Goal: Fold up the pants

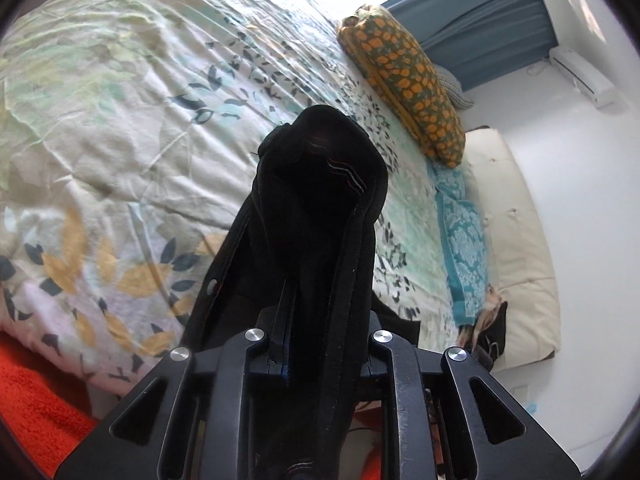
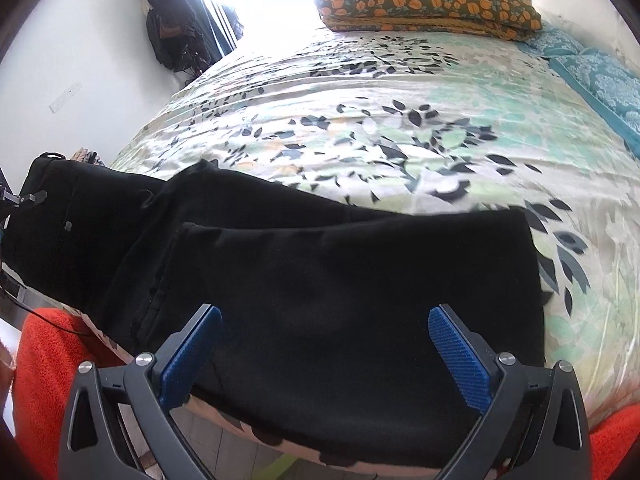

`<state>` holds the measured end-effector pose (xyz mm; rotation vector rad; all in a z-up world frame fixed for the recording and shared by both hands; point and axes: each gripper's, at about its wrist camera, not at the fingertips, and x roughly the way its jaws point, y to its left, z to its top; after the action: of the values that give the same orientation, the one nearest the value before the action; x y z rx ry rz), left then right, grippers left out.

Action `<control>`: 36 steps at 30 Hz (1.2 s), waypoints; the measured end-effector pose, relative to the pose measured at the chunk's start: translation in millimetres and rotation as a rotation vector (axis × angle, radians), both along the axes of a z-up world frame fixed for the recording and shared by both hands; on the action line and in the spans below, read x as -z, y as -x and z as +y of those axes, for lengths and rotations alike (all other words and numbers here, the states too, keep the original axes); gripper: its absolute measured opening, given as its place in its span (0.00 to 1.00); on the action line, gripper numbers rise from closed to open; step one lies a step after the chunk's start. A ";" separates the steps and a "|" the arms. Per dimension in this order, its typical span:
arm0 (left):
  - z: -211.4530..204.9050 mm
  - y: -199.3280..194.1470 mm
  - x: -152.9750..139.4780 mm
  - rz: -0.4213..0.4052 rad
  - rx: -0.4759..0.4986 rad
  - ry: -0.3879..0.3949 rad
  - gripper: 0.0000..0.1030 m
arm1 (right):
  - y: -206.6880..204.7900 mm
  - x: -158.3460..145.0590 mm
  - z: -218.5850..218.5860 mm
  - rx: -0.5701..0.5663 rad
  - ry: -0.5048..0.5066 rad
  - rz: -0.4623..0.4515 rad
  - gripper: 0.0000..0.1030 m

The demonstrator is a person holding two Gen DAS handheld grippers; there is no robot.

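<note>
The black pants point(image 2: 320, 280) lie across the near edge of the bed, partly folded, with a flat folded part on the right and the rest trailing left. My right gripper point(image 2: 324, 320) is open just above that folded part, its blue pads point(image 2: 460, 352) spread wide and holding nothing. My left gripper point(image 1: 320, 200) is shut on a bunched end of the pants point(image 1: 320, 160), which drapes over and hides the fingers, raised above the bed.
A floral quilt point(image 2: 400, 120) covers the bed. An orange-patterned pillow point(image 2: 424, 0) and a teal cloth point(image 2: 600, 76) lie at the far end. A red rug point(image 2: 44, 380) lies on the floor by the bed. Dark clothes point(image 2: 168, 20) hang on the wall.
</note>
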<state>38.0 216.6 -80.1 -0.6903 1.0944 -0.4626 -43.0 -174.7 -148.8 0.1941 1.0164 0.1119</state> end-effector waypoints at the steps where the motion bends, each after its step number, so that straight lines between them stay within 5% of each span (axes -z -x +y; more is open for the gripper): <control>1: -5.3 1.9 0.0 0.003 -0.005 0.004 0.17 | -9.8 -1.6 12.7 -0.034 -0.001 -0.011 0.99; 5: -25.0 6.6 -0.5 0.019 -0.019 0.015 0.17 | -38.5 16.6 81.3 -0.197 0.060 0.025 0.99; 8: -40.1 13.1 -6.5 0.021 -0.017 0.024 0.17 | -41.8 53.0 123.3 -0.289 0.205 0.100 1.00; 10: -51.0 17.3 -12.6 0.015 -0.013 0.036 0.17 | -33.9 48.1 123.3 -0.298 0.210 0.037 0.99; 12: -65.4 21.0 -20.6 0.009 -0.003 0.057 0.17 | -33.9 34.2 102.8 -0.249 0.167 0.069 0.99; 16: -111.6 26.9 -36.8 -0.005 0.061 0.106 0.17 | -20.9 -21.1 16.9 -0.088 -0.090 0.010 0.99; 20: -181.6 29.4 -34.9 0.019 0.162 0.109 0.17 | 9.8 -56.8 -65.0 0.083 -0.153 -0.092 1.00; 29: -313.0 25.0 17.2 0.050 0.257 -0.051 0.17 | 62.4 -42.6 -180.5 0.384 -0.217 -0.137 1.00; 32: -348.2 28.3 28.4 -0.018 0.335 -0.128 0.33 | 69.1 -38.4 -196.7 0.396 -0.245 -0.145 1.00; 34: -370.0 33.0 42.4 0.035 0.429 -0.142 0.51 | 72.5 -34.2 -203.3 0.400 -0.281 -0.146 1.00; 36: -369.7 40.8 46.3 0.073 0.456 -0.103 0.53 | 75.8 -28.5 -209.9 0.408 -0.323 -0.139 1.00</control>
<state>-2.8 -153.1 -126.4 -0.3645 1.3401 -0.7677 -118.8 -384.6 -120.3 0.6745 0.7990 -0.0833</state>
